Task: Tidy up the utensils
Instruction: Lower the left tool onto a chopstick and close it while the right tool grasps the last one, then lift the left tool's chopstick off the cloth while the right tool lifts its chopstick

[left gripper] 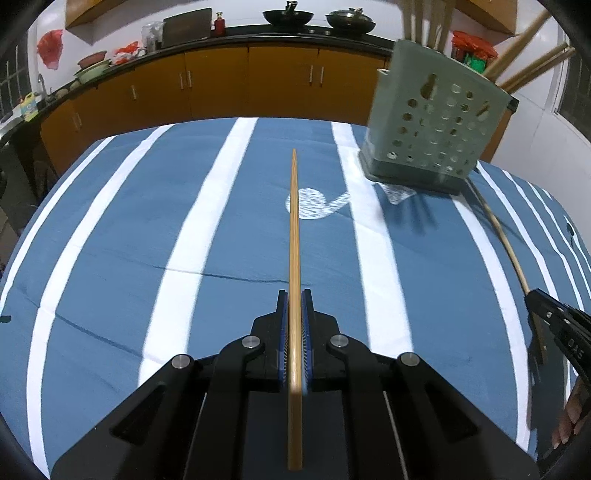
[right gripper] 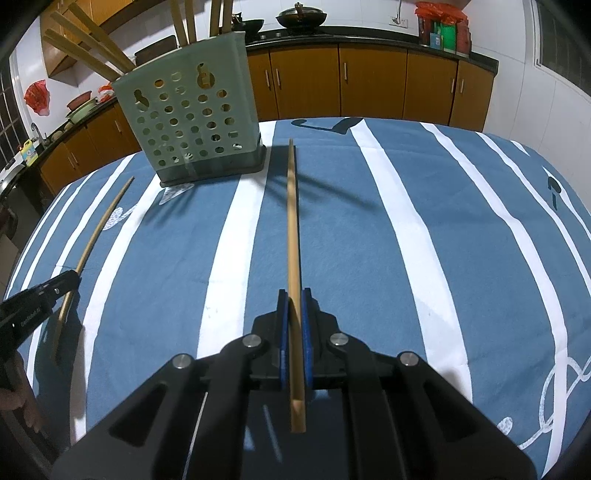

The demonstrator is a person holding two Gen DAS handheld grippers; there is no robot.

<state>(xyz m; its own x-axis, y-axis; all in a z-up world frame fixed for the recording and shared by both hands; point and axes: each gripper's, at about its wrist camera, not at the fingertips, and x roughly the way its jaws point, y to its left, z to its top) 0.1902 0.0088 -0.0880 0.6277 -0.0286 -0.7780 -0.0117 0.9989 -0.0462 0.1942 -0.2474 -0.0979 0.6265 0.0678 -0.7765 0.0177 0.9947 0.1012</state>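
My left gripper is shut on a wooden chopstick that points forward above the striped cloth. My right gripper is shut on a second wooden chopstick, its tip near the base of the holder. The green perforated utensil holder stands on the cloth at the far right of the left wrist view and at the far left of the right wrist view; several wooden chopsticks stick out of its top. Each gripper also shows in the other's view: the right one, the left one.
The table carries a blue cloth with white stripes. Behind it runs a dark counter on orange cabinets with woks, a cutting board and bowls. A sink stands at the far left.
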